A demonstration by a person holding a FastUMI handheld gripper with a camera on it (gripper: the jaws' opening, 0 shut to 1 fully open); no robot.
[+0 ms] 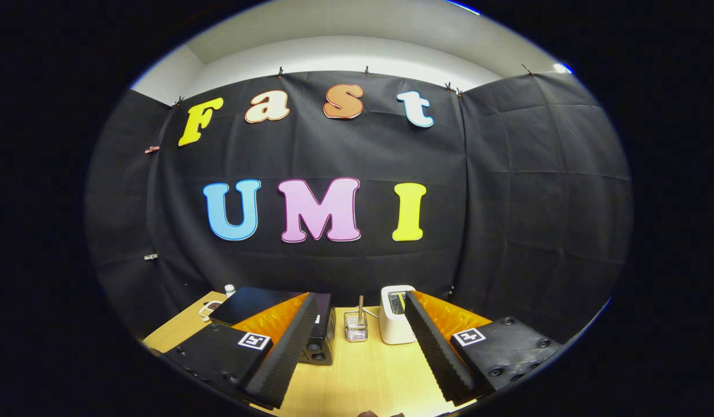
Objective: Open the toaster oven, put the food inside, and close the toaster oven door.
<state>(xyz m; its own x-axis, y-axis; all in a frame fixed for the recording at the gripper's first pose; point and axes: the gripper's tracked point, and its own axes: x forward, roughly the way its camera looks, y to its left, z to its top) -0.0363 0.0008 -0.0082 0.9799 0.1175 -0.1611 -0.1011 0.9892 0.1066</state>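
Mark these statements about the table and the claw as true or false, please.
1. The claw is open and holds nothing. True.
2. The black toaster oven lies beyond the left finger. True.
3. The white toaster stands left of the toaster oven. False: it stands to its right, next to the right finger.
4. A small wire holder stands between the toaster oven and the toaster. True.
5. The fingers press on the wire holder. False: it stands beyond them, untouched.
6. The table is made of dark metal. False: it is light wood.
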